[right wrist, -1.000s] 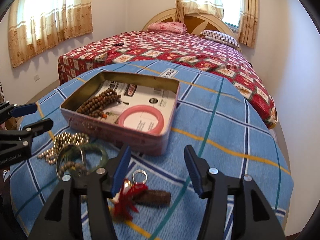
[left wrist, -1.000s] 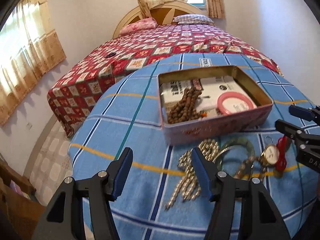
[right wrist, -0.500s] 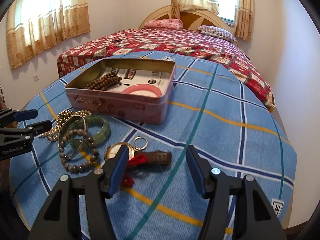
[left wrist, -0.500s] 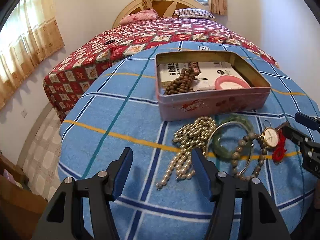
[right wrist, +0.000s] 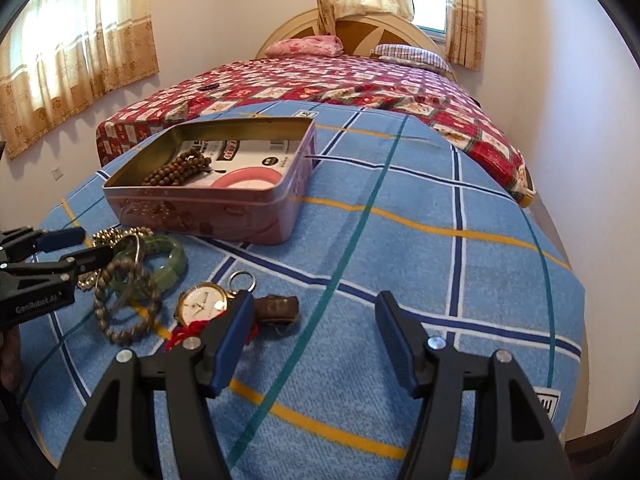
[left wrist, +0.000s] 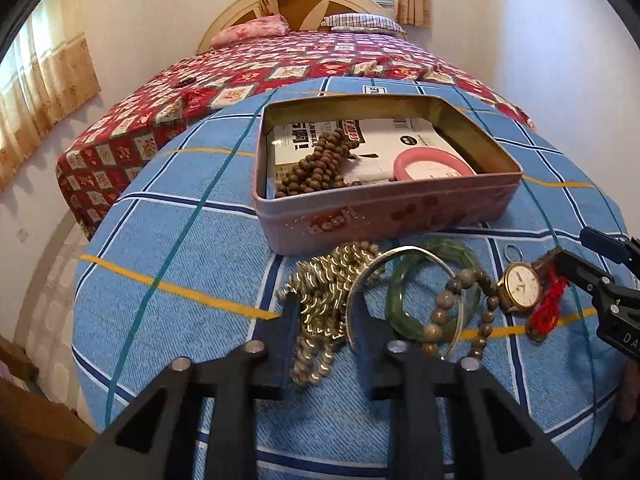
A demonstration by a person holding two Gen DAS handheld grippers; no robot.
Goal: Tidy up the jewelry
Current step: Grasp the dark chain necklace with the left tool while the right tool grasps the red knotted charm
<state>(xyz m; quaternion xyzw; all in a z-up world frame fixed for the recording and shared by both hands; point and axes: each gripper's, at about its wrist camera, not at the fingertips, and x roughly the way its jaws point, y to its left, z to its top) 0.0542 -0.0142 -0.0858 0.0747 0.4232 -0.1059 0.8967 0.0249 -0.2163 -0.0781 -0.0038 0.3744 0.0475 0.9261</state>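
Observation:
A pink tin (left wrist: 384, 212) (right wrist: 208, 216) on the blue checked cloth holds brown wooden beads (left wrist: 320, 164) and a pink bangle (left wrist: 432, 162). In front of it lie a silver bead necklace (left wrist: 320, 300), a thin silver bangle (left wrist: 404, 296), a green bangle (left wrist: 436, 284) (right wrist: 160, 260), a grey bead bracelet (left wrist: 460, 312) and a gold watch (left wrist: 520, 286) (right wrist: 202, 306) with red cord. My left gripper (left wrist: 326, 320) has narrowed around the silver bead necklace. My right gripper (right wrist: 316, 320) is open and empty, beside the watch.
The table's blue cloth (right wrist: 400, 280) ends close at the front and sides. A bed with a red patterned cover (left wrist: 280, 68) stands behind the table. Curtains (right wrist: 72, 48) hang on the left wall.
My left gripper has moved forward and right onto the silver bead necklace and its jaws have narrowed. My right gripper has drawn back slightly, still open.

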